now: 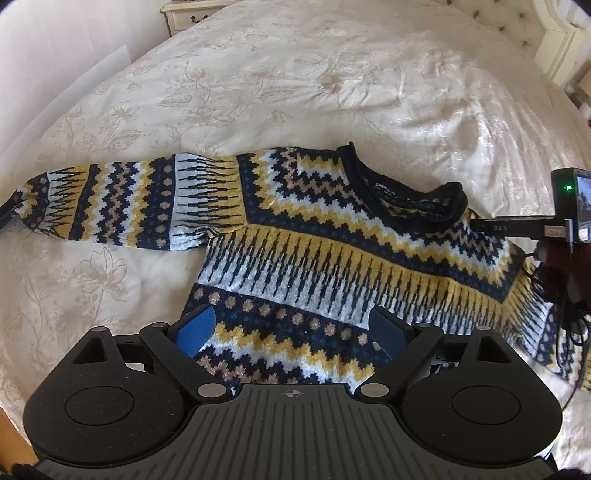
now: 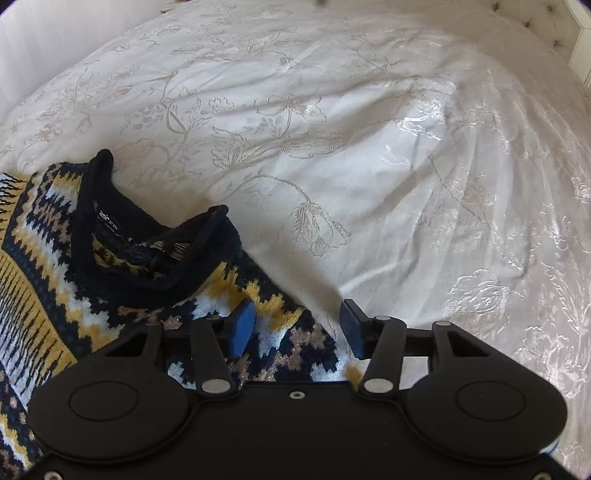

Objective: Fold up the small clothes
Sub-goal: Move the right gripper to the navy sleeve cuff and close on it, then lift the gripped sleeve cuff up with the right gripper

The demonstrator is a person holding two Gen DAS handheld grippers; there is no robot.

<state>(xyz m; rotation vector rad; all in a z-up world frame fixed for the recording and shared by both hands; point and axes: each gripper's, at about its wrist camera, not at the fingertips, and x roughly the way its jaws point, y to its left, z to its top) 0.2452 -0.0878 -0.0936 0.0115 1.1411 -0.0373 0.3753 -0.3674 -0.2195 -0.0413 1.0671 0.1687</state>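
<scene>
A knitted sweater (image 1: 332,240) in navy, yellow, white and tan zigzags lies flat on the bed, front up, dark collar (image 1: 406,199) toward the far side. Its left sleeve (image 1: 110,203) stretches out to the left. My left gripper (image 1: 291,325) is open and empty, hovering over the sweater's lower body. My right gripper (image 2: 295,325) is open and empty over the sweater's right shoulder (image 2: 258,295), just right of the collar (image 2: 155,236). The right gripper's body also shows at the right edge of the left wrist view (image 1: 565,218).
The cream bedspread (image 1: 295,74) with an embroidered floral pattern covers the whole bed (image 2: 369,147). A cream nightstand (image 1: 188,14) stands at the far left. A tufted headboard (image 1: 517,22) is at the far right. Black cables (image 1: 565,325) hang near the sweater's right side.
</scene>
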